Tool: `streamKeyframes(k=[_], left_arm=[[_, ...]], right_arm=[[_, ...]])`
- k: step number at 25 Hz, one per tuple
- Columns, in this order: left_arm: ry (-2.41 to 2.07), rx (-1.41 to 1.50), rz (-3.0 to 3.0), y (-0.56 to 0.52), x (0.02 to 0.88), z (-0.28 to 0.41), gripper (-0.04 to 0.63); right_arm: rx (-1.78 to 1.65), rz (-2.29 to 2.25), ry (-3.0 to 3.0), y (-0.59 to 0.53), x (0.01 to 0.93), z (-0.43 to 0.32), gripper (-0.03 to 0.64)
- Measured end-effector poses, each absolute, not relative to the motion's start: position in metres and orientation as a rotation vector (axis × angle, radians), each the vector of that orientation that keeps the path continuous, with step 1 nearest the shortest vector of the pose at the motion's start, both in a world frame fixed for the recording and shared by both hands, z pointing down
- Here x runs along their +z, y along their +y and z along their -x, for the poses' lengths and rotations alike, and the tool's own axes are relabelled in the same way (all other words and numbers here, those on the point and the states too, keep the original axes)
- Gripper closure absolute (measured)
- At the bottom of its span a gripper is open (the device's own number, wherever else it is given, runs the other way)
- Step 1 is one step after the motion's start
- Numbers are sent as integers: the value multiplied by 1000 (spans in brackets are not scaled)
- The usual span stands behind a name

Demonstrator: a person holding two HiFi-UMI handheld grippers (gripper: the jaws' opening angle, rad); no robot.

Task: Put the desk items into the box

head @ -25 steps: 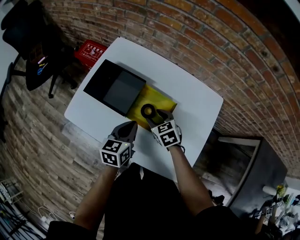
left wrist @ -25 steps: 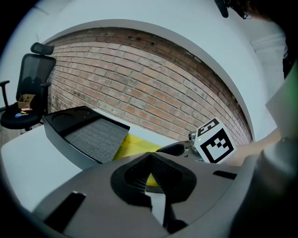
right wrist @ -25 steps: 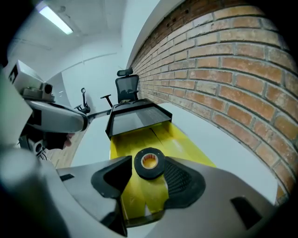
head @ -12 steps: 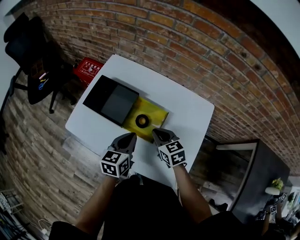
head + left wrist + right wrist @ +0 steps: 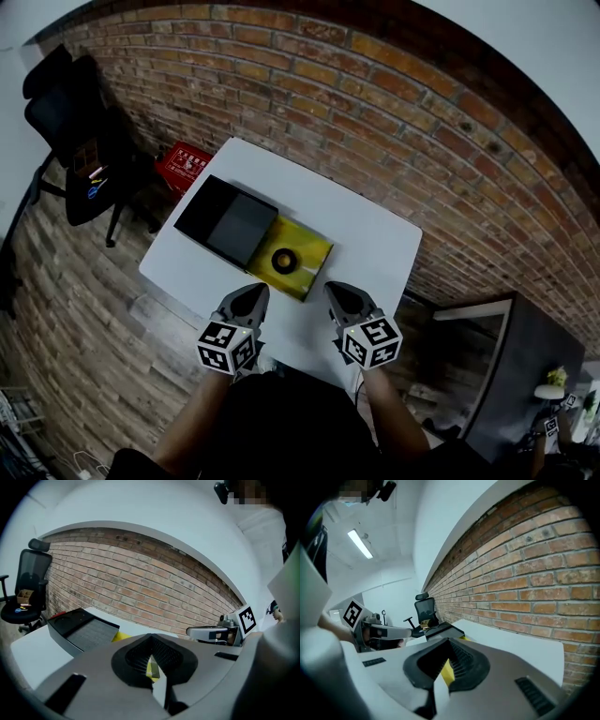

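Knocking the ring: the black ring (image 5: 277, 261) lies in the yellow tray (image 5: 309, 251), the flat part right against the black box (image 5: 230, 223). We judge that a careless low pass of a gripper can push the ring out, or shift the light tray on the smooth counter (image 5: 370, 234).
Wrong part: we cannot tell if the yellow part is the box itself or its lid. If it is the lid, the ring is not really put away yet.
Left gripper (image 5: 257, 292): its jaws are pressed together with nothing between them. It hangs over the near edge of the counter, apart from the tray.
Right gripper (image 5: 334, 289): its jaws are also together and empty, near the same edge.
Ring: round and dark, with a hole in the middle. It is probably hard and able to roll.
Yellow tray: flat, rectangular, a little glossy.
Black box: rectangular and matte, with a grey inner floor and low walls.
Counter: white and smooth, with rounded corners.
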State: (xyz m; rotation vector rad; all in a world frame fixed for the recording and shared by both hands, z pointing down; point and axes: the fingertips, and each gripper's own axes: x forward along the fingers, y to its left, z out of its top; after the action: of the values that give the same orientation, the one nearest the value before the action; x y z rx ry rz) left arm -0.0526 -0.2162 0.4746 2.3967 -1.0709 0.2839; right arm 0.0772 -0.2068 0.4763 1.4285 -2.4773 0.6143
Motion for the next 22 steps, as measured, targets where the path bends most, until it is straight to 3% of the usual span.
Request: streamKeyframes(k=[22], left_arm=[[-1180,246,-2410,-219,450,89,589]], right_arm=[[511,-1525,-2506,-196,442,-90,597]])
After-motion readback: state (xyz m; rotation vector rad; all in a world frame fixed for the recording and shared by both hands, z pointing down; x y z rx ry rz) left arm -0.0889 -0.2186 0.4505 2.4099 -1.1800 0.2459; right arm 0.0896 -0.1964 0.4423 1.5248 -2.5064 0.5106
